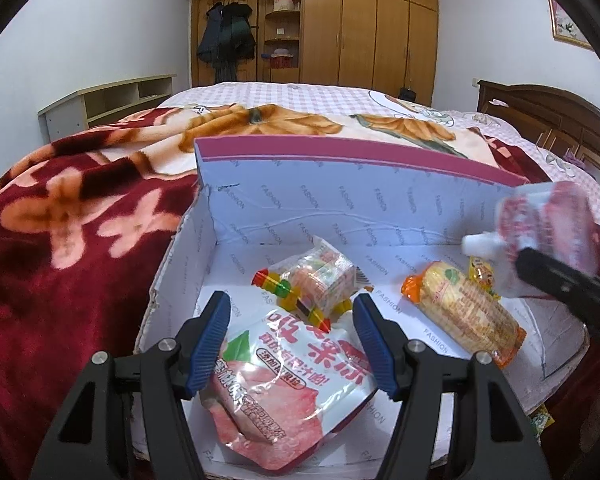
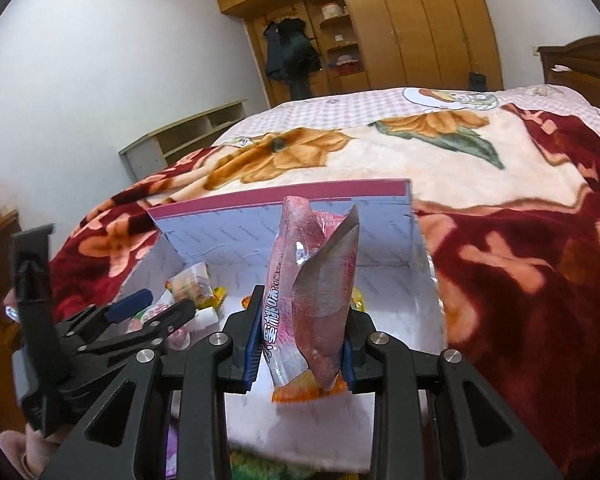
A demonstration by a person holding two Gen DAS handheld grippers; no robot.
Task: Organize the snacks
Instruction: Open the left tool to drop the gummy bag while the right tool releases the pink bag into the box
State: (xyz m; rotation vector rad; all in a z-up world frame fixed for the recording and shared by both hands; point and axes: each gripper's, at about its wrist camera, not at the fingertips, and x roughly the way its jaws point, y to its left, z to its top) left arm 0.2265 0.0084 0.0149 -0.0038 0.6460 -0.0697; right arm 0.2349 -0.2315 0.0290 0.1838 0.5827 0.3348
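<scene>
Nearest the lens: left claw (image 1: 294,338) with blue pads spread apart, straddling a pink peach jelly pouch (image 1: 288,376) that lies flat on the box floor, pads clear of it on both sides. Looks released, not gripped. Past it at twelve o'clock, a clear wrapped candy pack (image 1: 324,280) atop some coloured block sweets (image 1: 278,288); at two o'clock, an orange-ended cracker roll (image 1: 466,312). All resting inside the open cardboard box (image 1: 340,204), set on the floral blanket (image 1: 80,232) over the bed.

Right claw (image 2: 300,344) clamped on a pink spouted pouch (image 2: 312,288), held upright above the box's near edge, entering the left view at three o'clock, blurred. Below it, possibly more packets outside the box, too smeared to name.

Roughly midway by judgement: several snacks boxed, one in transit, some maybe left. Both claws tilted forward and down toward the box; a hand (image 2: 20,456) barely visible at seven o'clock of the right view.
</scene>
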